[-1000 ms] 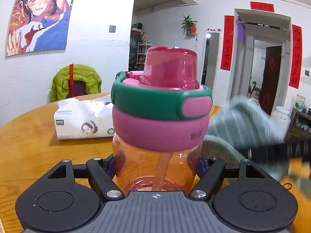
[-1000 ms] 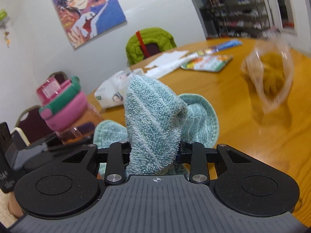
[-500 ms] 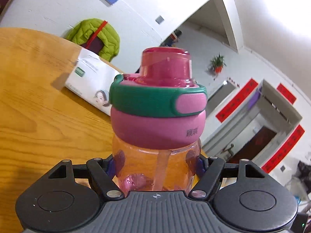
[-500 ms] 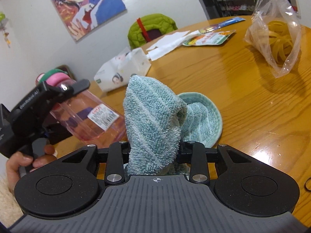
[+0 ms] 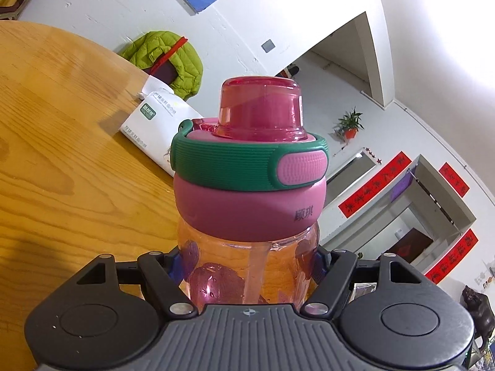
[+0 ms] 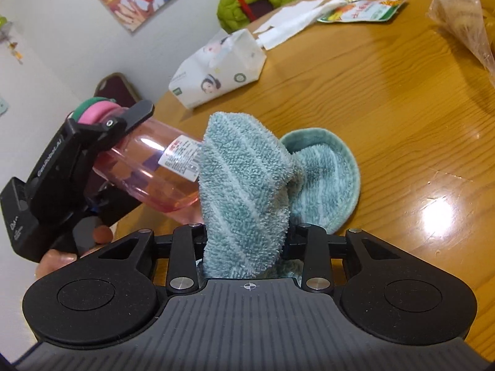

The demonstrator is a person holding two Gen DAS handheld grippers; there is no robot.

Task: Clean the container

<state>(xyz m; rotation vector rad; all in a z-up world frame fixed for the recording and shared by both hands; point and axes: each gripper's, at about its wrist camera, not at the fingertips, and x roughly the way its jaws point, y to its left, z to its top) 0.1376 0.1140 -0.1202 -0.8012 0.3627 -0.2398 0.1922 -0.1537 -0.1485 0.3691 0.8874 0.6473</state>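
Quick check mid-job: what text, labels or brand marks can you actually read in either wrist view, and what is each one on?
"顾琪": on the pink lid collar of the pink translucent water bottle.
White sticker on the bottle: print too small to read.
White tissue pack: green logo and characters, blurred.
Left hand-held gripper: white lettering, unclear.
Red door banners: unreadable.

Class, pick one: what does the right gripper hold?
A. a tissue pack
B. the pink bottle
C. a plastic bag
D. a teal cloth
D: the right gripper is shut on the teal cloth, whose top meets the base end of the bottle, itself clamped in the left gripper.
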